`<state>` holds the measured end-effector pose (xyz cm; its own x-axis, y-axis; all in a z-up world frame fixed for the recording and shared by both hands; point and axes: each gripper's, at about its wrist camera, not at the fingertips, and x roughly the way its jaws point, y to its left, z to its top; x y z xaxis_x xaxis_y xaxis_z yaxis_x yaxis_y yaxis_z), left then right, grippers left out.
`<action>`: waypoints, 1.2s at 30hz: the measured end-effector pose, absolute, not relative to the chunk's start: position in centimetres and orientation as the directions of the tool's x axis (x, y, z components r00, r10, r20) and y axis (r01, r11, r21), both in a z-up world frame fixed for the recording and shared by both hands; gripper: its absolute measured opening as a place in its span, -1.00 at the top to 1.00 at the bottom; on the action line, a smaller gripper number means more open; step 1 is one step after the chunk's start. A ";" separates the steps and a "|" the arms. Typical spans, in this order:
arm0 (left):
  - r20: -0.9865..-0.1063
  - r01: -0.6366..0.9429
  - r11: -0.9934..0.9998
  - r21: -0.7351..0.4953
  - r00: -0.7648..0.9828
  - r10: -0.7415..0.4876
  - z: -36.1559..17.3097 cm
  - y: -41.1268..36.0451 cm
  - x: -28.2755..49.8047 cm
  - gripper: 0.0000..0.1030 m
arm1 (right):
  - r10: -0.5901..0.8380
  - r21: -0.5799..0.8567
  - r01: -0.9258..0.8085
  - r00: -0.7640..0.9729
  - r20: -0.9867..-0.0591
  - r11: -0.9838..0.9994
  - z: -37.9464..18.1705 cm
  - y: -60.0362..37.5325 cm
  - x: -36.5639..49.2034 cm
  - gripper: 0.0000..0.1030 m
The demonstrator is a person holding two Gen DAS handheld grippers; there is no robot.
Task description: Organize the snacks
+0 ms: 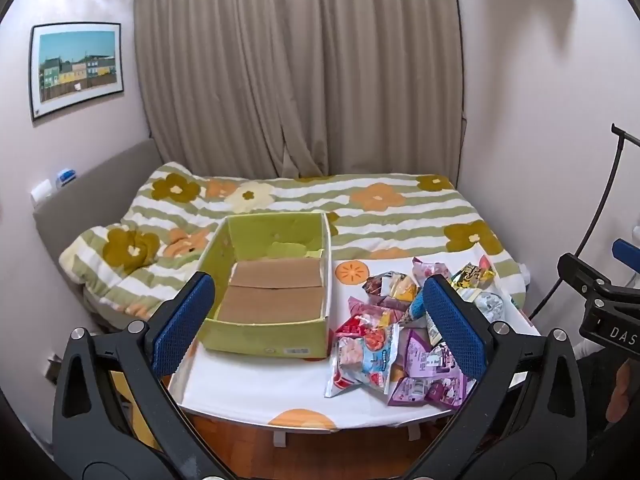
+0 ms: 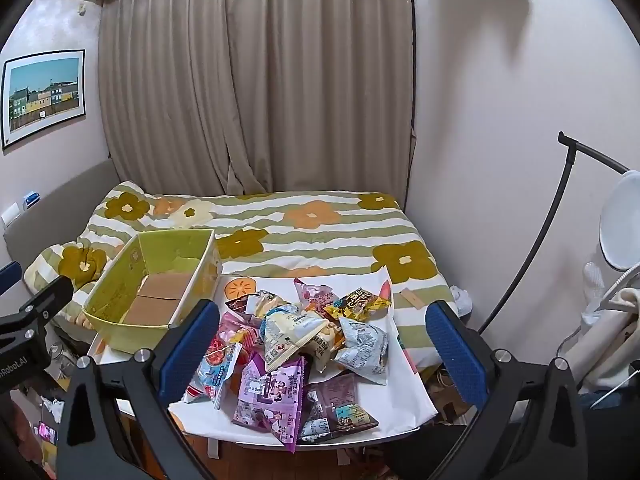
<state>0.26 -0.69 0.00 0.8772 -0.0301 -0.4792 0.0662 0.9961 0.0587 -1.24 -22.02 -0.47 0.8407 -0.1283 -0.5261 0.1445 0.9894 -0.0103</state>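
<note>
The fingers of the left gripper (image 1: 320, 320) and of the right gripper (image 2: 324, 344) are spread wide, and nothing is gripped by either. A pile of snack packets (image 2: 296, 344) is heaped on the right part of the white-covered counter (image 1: 256, 384). The green cardboard box (image 1: 268, 336) is set just beside the pile, to its left, with nothing seen inside.

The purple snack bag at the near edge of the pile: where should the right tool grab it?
Take the purple snack bag by its near, flat crimped edge, which hangs toward the table edge. Come in low from the front with the open right tool. Other packets overlap its far end, so pull it toward you.
</note>
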 end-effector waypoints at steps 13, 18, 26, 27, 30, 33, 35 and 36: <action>-0.490 0.069 0.996 0.048 0.871 -0.037 -0.3 -0.2 0.5 -0.99 | -0.120 -0.001 0.141 0.836 -0.536 0.990 -0.5 -22.0 -1.2 -0.99; -0.494 0.063 0.997 0.041 0.869 -0.034 -0.6 0.2 0.7 -0.99 | -0.120 -0.005 0.139 0.835 -0.538 0.990 -0.8 -21.9 -1.0 -0.99; -0.498 0.064 0.997 0.042 0.866 -0.034 -0.9 0.2 0.7 -0.99 | -0.119 -0.006 0.138 0.832 -0.541 0.990 -1.0 -21.6 -0.9 -0.99; -0.499 0.063 0.997 0.041 0.866 -0.034 -0.8 0.2 0.7 -0.99 | -0.119 -0.006 0.138 0.832 -0.541 0.990 -1.1 -21.6 -0.9 -0.99; -0.503 0.067 0.997 0.041 0.864 -0.037 -0.9 0.0 0.8 -0.99 | -0.119 -0.007 0.138 0.831 -0.543 0.990 -1.0 -21.7 -0.9 -0.99; -0.506 0.072 0.997 0.041 0.861 -0.041 -0.9 -0.3 0.9 -0.99 | -0.120 -0.007 0.139 0.830 -0.544 0.990 -1.0 -21.7 -0.9 -0.99; -0.507 0.075 0.996 0.041 0.861 -0.044 -0.9 -0.3 0.8 -0.99 | -0.119 -0.007 0.137 0.830 -0.545 0.991 -1.0 -21.7 -0.9 -0.99; -0.508 0.076 0.996 0.041 0.860 -0.045 -0.9 -0.4 0.8 -0.99 | -0.119 -0.008 0.137 0.829 -0.546 0.991 -1.0 -21.7 -0.9 -0.99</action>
<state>0.78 -0.35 -0.89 0.8603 -0.0453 -0.5078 0.0764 0.9963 0.0405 -0.87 -21.71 -0.96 0.8294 -0.1192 -0.5457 0.1372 0.9905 -0.0079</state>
